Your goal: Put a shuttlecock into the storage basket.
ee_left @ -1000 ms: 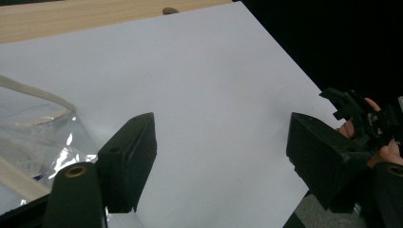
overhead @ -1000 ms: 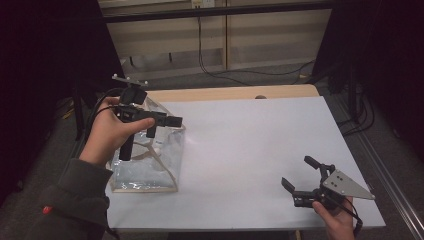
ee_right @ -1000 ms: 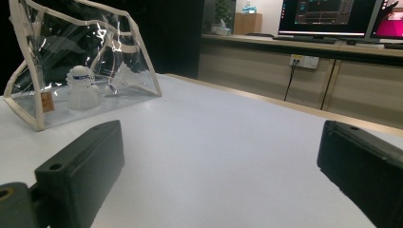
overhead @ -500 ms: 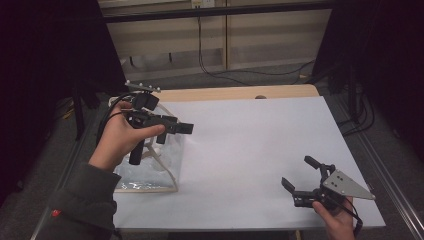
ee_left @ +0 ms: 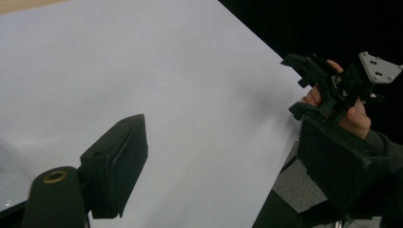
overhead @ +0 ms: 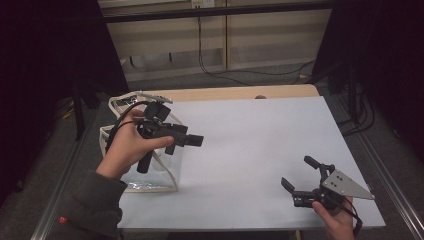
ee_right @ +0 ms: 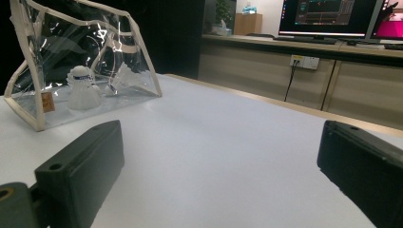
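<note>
A clear plastic pouch with a cream trim stands at the table's left side. In the right gripper view the pouch holds a white shuttlecock and a second white piece behind it. My left gripper hovers over the pouch's right edge and points right. Its jaws have just been opening, and in the left gripper view they stand wide on my left gripper with nothing between them. My right gripper rests low at the front right, open and empty, aimed at the pouch.
A white sheet covers the table, with a wooden strip along the far edge. The left gripper view catches the other hand and its grey plate past the table's edge. Monitors stand on a bench behind.
My left hand has carried its gripper from above the pouch's top rightward and a little lower. More of the pouch's upper rim is now uncovered. The right gripper has kept still.
</note>
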Demonstrator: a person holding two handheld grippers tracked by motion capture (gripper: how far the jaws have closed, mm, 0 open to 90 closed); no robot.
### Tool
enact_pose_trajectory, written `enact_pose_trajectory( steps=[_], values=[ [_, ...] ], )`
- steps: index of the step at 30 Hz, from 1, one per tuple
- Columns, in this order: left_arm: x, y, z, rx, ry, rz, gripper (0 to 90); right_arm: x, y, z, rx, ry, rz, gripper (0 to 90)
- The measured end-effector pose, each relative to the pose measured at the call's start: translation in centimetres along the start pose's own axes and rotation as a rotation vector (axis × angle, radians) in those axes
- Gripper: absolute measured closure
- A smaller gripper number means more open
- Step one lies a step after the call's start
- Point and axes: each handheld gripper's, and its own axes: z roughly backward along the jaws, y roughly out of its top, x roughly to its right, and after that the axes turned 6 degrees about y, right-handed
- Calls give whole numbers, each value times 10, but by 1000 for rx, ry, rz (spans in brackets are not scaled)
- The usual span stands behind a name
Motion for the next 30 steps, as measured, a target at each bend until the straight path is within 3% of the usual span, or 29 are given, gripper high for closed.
enact_pose_trajectory(
  steps=[7, 30],
  values=[
    [5, -7, -6, -22, -25, -46, 146, 0, 0, 1, -1, -3, -3, 18],
    [8, -40, -18, -17, -87, -92, 51, -1, 0, 0, -1, 0, -1, 17]
  ],
)
